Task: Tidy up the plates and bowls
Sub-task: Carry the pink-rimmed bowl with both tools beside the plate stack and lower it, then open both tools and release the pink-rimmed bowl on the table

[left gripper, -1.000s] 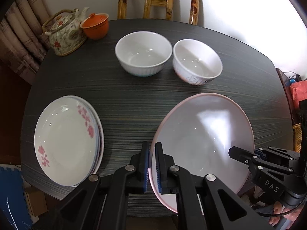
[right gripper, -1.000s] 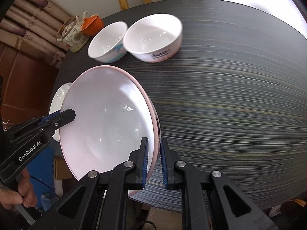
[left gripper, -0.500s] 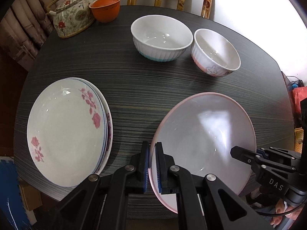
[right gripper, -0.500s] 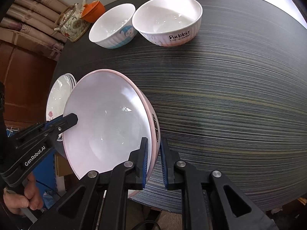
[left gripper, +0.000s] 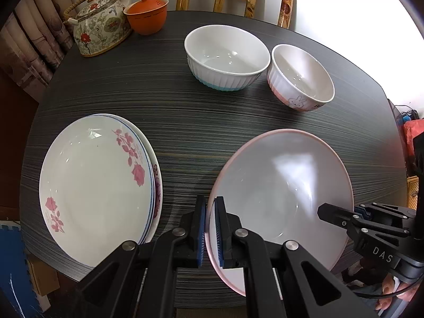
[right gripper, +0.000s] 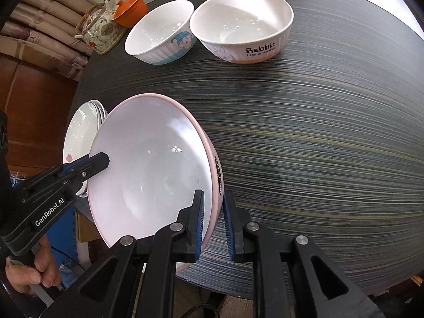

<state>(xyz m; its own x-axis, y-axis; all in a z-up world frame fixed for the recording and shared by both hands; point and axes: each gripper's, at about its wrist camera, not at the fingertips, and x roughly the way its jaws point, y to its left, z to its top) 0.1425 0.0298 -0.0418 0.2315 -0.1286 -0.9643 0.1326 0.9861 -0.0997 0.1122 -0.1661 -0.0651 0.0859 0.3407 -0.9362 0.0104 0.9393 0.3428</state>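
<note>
Pink plate aloft over tabletop, rim clamped by both left hand-held gripper and right hand-held gripper; plate stack formed beside it; two bowls unstacked; roughly halfway.

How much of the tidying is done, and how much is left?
Some is done: the flowered plates already sit in one stack on the table. Right now the left gripper and right gripper both pinch the rim of the big pink-edged bowl. The blue-bottomed bowl and rabbit bowl stand separately, unstacked.
</note>
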